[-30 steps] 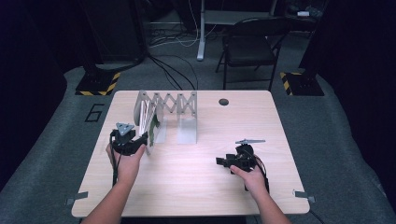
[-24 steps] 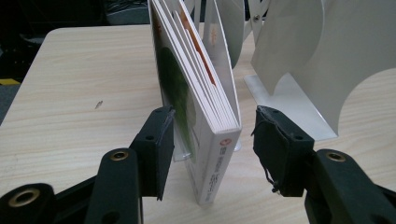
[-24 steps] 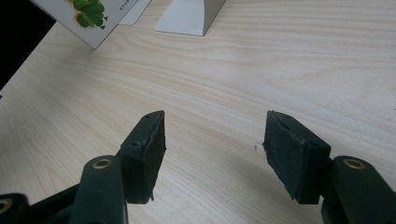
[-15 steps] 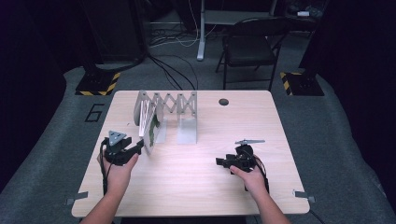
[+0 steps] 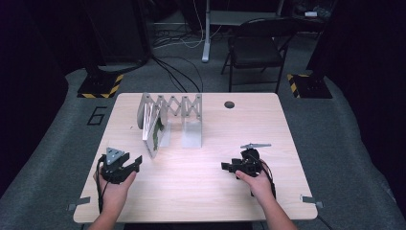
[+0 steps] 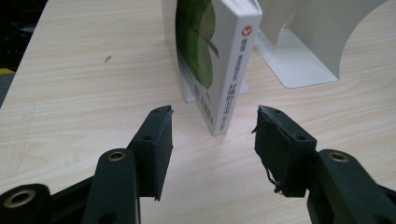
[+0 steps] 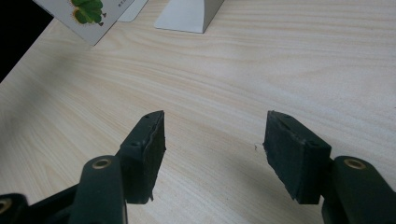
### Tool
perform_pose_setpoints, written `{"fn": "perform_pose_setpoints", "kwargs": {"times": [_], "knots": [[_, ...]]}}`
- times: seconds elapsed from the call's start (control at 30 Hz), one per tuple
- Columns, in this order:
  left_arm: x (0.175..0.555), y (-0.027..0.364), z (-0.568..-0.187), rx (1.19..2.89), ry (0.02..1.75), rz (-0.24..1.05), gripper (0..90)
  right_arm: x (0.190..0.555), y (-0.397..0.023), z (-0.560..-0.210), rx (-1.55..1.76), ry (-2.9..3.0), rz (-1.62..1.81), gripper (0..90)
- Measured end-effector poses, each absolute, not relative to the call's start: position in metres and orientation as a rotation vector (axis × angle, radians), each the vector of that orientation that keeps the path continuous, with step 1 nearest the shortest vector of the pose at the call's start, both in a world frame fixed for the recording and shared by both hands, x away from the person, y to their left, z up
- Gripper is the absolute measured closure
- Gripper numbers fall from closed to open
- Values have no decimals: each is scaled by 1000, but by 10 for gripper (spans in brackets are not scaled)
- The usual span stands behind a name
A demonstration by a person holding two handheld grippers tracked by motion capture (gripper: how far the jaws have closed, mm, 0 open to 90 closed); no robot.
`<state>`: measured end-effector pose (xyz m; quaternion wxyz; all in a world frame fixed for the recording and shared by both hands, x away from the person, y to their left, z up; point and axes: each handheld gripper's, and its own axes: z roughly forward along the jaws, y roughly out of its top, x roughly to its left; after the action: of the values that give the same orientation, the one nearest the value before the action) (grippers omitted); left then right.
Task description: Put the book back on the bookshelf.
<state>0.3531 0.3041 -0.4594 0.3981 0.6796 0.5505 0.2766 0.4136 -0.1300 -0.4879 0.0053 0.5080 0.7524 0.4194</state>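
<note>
Nearby, both grippers' jaws gape empty, the book point(image 6: 219, 70) leaning in the white rack point(image 5: 191, 125) just ahead.

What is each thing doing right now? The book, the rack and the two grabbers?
book: upright, leaning in the rack, not gripped
rack: stretched out, standing on the table
left gripper: open, empty, facing the book
right gripper: open, empty, above bare table
</note>
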Motion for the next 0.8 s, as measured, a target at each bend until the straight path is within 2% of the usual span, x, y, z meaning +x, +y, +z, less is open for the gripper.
{"fn": "perform_pose_setpoints", "kwargs": {"times": [0.43,0.8], "knots": [[333,318,-484,1731,1381,677,464,413,-129,-489,1584,2356,1307,382],[333,318,-502,1775,1355,665,453,413,-128,-490,1584,2363,1299,381]]}}
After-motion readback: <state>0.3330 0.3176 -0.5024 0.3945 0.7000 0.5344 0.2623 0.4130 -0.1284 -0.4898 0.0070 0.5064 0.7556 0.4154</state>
